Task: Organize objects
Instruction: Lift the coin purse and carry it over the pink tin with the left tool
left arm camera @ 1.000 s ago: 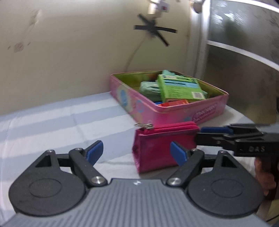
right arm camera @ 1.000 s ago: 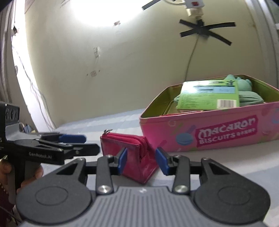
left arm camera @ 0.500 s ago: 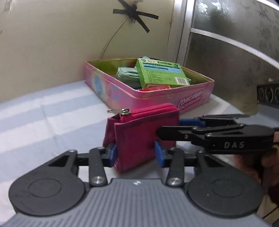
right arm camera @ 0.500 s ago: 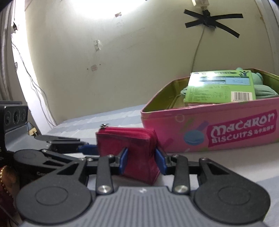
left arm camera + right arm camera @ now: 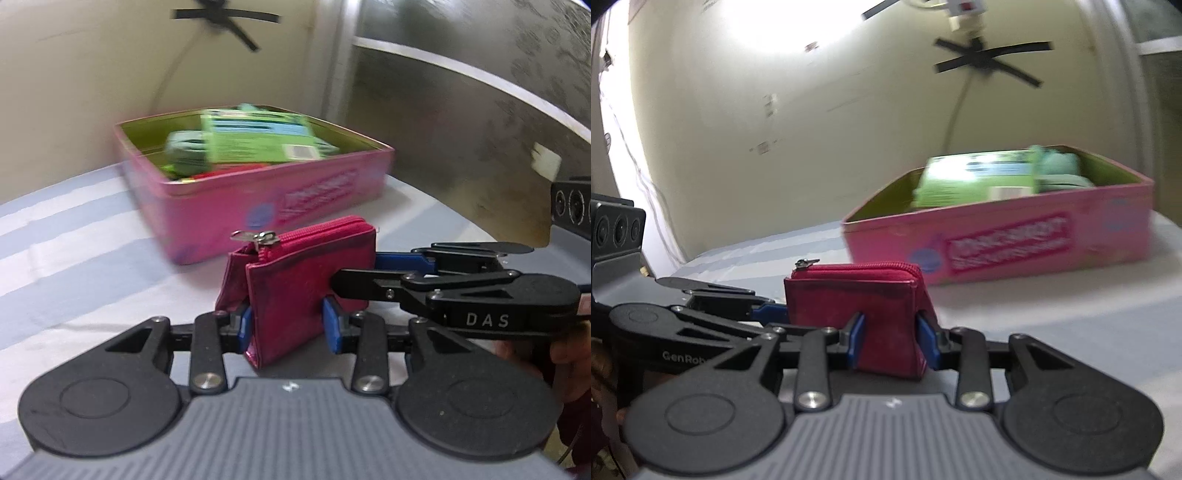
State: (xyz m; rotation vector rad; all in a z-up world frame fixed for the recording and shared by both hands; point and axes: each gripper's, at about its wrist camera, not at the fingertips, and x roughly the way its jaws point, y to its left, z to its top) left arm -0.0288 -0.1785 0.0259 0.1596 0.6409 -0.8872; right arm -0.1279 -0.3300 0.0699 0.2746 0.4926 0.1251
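A red zip pouch (image 5: 303,273) stands upright on the striped cloth, in front of a pink biscuit tin (image 5: 258,199). My left gripper (image 5: 290,326) is shut on the pouch's near end. My right gripper (image 5: 892,343) is shut on the pouch's other end (image 5: 871,310); its black fingers (image 5: 369,282) reach in from the right in the left wrist view. The left gripper's fingers (image 5: 738,306) show at the left in the right wrist view. The pink tin (image 5: 1008,240) holds a green box (image 5: 971,177) and teal items.
The cloth-covered table (image 5: 74,266) runs left of the tin. A cream wall with a taped cable (image 5: 982,59) stands behind. A grey glass panel (image 5: 461,122) stands close to the right of the tin.
My left gripper closed from wide open onto the pouch. Both grippers now hold it, and it looks raised and nearer the tin; both views are blurred by motion.
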